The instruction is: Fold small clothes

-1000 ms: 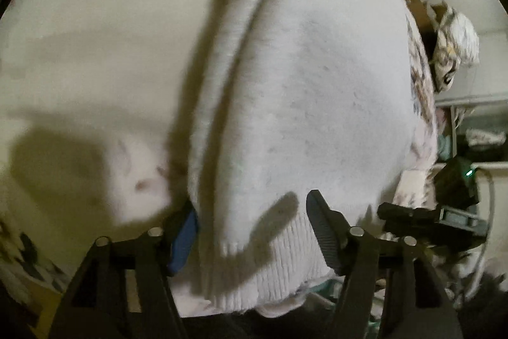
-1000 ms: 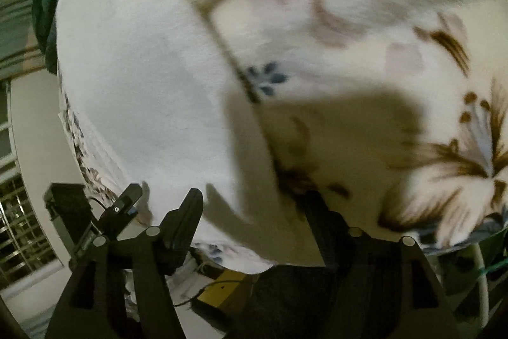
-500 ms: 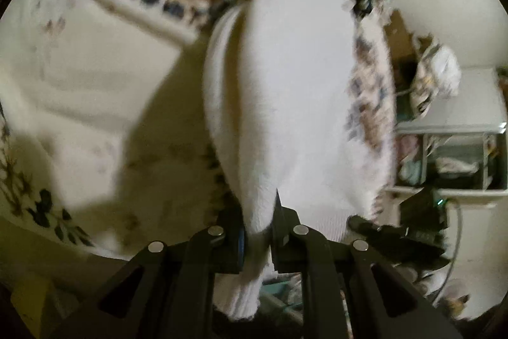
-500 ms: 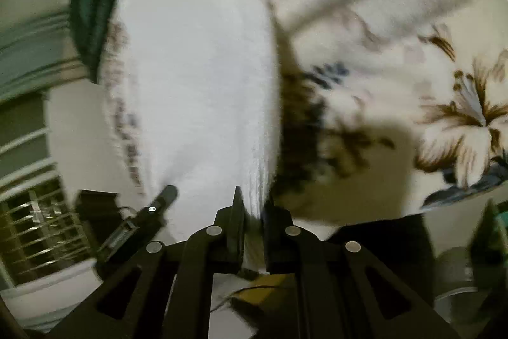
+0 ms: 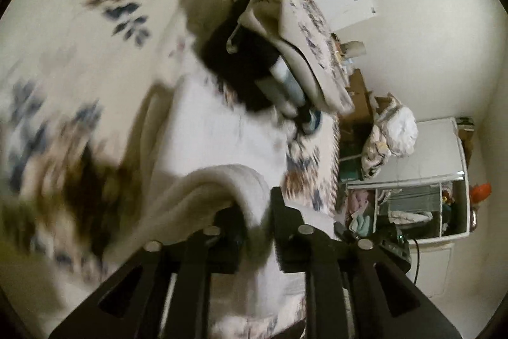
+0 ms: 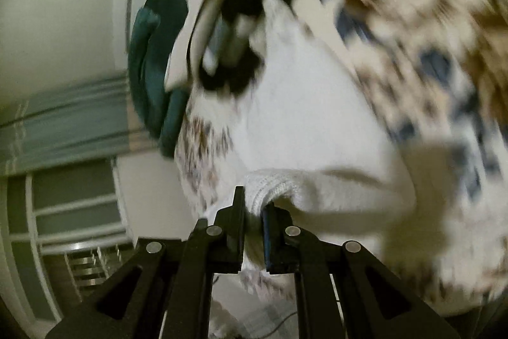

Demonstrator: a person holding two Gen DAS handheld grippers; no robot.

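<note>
Bedroom setup here: a bed with a floral bedspread point(image 5: 79, 30) in cream, brown and blue takes up most of both views, with plain white walls behind and a white cabinet point(image 5: 444, 180) off to the side in the left wrist view. Further back on the bed sits a stack of folded clothes point(image 5: 270, 53), dark and beige pieces piled together, and a teal garment point(image 6: 152, 59) lies at the edge.

The white knit sweater point(image 5: 216, 129) is spread on the bedspread, with its near hem lifted off the surface. The left gripper point(image 5: 255, 231) has its jaws clamped on a bunched fold of that hem, though they've just eased open a bit. The right gripper point(image 6: 252, 224) has its jaws pinched tight on the ribbed edge of the same sweater. Everything's pretty motion-blurred.
</note>
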